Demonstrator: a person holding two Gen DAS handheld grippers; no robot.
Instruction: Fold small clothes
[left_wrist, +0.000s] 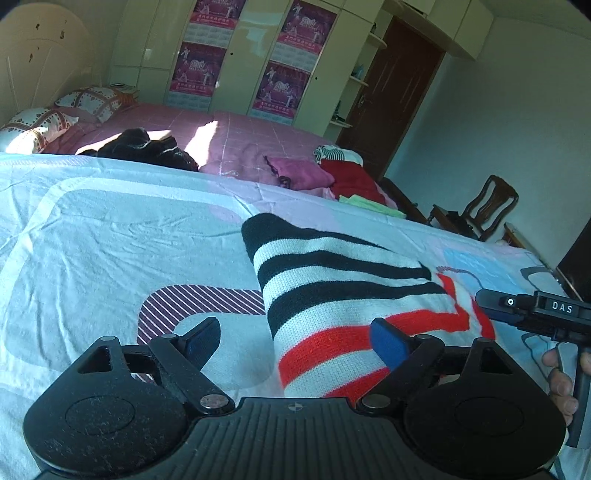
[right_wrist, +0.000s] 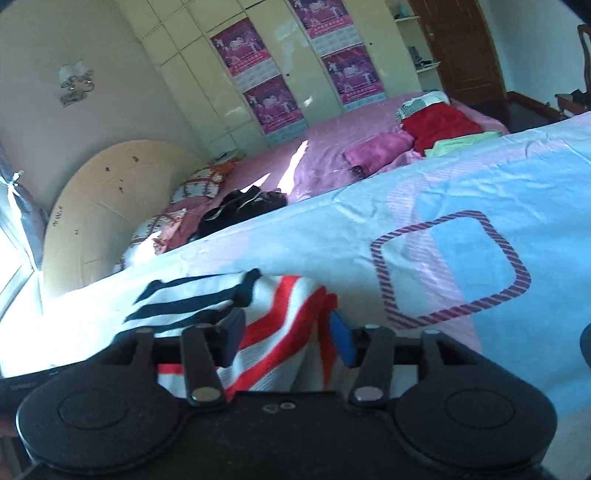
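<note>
1. Lying on the pale blue sheet (left_wrist: 110, 240) is a striped knit garment (left_wrist: 343, 295), with black bands on white at its far end and red bands at its near end.
2. The left gripper (left_wrist: 295, 339) stands wide, its jaws either side of the garment's near edge, pads not pressing.
3. The right gripper (right_wrist: 288, 339) is partly spread, red-striped cloth between its jaws; no firm pinch shows.
4. A hand (left_wrist: 561, 380) holds the right gripper's handle.
5. Beyond, a pink bed (left_wrist: 240, 136) bears a dark heap (left_wrist: 147, 147), a magenta cloth (left_wrist: 303, 173), a red cloth (left_wrist: 354, 181) and pillows (left_wrist: 55, 118).
6. No container shows.
</note>
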